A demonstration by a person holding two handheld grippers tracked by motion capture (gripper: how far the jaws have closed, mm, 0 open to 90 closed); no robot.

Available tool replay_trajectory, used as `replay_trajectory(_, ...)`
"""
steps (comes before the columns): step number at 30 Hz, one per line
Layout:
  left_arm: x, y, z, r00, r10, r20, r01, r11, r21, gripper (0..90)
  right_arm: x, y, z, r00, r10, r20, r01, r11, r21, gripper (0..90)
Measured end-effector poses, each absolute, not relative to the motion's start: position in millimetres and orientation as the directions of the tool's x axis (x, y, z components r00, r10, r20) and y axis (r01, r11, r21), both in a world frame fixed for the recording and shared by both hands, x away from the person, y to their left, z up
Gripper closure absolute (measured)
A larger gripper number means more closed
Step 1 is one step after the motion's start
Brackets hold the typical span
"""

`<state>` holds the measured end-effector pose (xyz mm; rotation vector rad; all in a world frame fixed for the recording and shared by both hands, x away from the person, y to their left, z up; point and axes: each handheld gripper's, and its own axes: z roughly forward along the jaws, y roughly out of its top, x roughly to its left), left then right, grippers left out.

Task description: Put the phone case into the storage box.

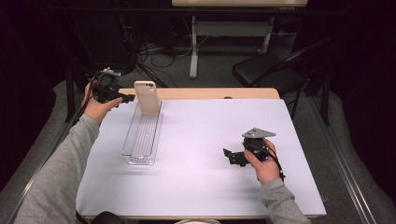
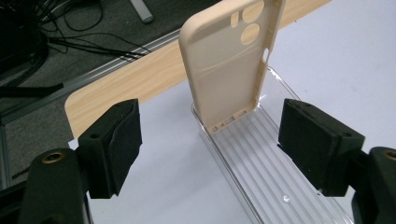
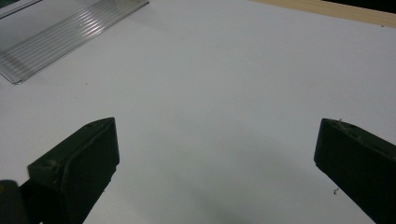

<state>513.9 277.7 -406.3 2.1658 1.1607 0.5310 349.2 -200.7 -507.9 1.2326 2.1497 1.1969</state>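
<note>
— Where are you with the phone case?

— I judge I'm at the letting-go step. The beige phone case [image 2: 227, 65] stands on its short end at the far end of the clear ribbed tray [image 1: 142, 140], leaning back a little, its bottom edge resting inside the tray. My left tongs [image 2: 210, 140] are open; their pads sit to either side of the tray, nearer me than the case, and touch neither it nor the tray.

— So nothing is gripped?

— Nothing. In the high view my left tongs [image 1: 122, 98] sit just beside the case [image 1: 146, 96], at its left, with a small gap between. My right tongs [image 1: 232, 156] are open too, with bare white worktop [image 3: 210, 93] between the jaws, well apart from the tray.

— Is the case steady?

— It looks balanced rather than secured. I can't tell whether its back leans on the tray's end wall or merely stands free on the ribs.

— What does the next move call for?

— I'd say drawing my left tongs straight back, away from the case, keeping the jaws wide so neither pad catches the tray's rim. A nudge to the tray could tip the case over. If it should lie flat in the tray instead, I'd need to take it by its long edges and lower it gently.
</note>
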Motion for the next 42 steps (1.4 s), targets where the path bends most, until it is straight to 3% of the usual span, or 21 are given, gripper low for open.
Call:
replay_trajectory(15,495.6,282.2,-401.7,0.568,0.822,-0.038,0.594,-0.377,0.711,15.2,351.1,-201.9,-504.9,-0.538,0.840,0.076,0.512,0.253,0.821,0.0)
replay_trajectory(27,470.4,271.5,-398.7,0.613,0.790,-0.032,0.559,-0.405,0.723,6.5,349.3,-204.0,-495.6,-0.549,0.833,0.064,0.503,0.268,0.822,0.0)
replay_trajectory(42,435.3,261.6,-394.6,0.633,0.773,-0.030,0.543,-0.417,0.729,6.5,344.3,-210.7,-490.8,-0.580,0.813,0.058,0.501,0.300,0.812,0.0)
